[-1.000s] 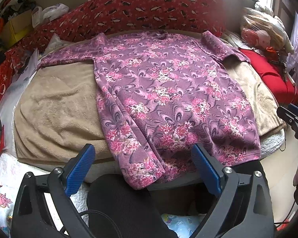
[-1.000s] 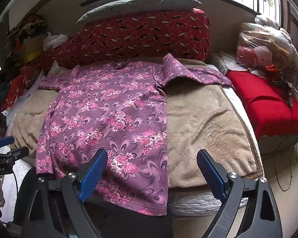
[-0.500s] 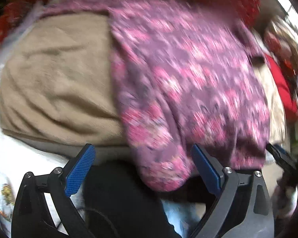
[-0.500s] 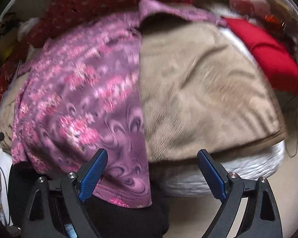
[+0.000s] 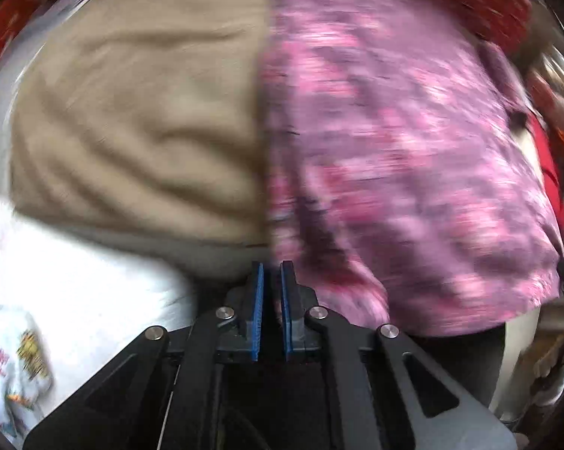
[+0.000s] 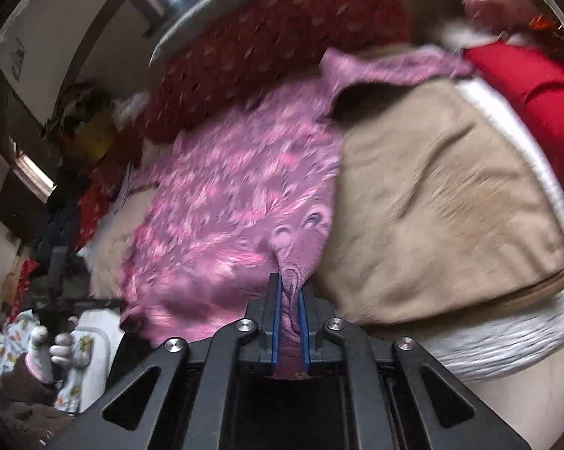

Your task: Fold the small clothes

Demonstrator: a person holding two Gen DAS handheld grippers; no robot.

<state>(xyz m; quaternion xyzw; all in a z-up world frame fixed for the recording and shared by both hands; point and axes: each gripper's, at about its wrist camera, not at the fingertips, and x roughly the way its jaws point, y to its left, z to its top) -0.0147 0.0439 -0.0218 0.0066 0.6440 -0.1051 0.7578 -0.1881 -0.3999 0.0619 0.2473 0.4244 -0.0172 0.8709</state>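
Now both grippers' fingers (image 6: 275,311) together, right gripper (image 6: 291,292) on purple top's (image 6: 229,202) hem, formerly wide.

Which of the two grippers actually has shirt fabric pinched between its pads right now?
The right gripper: purple floral shirt hem is bunched between its blue pads. The left gripper is nearly closed, but no fabric shows in its narrow gap.

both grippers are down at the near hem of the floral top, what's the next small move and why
Probably lift both corners and carry the hem toward the collar. The right gripper is shut on the purple floral top, fabric bunched between its pads. The left gripper looks nearly shut at the hem's other edge, its grip blurred, so confirm that hold first.
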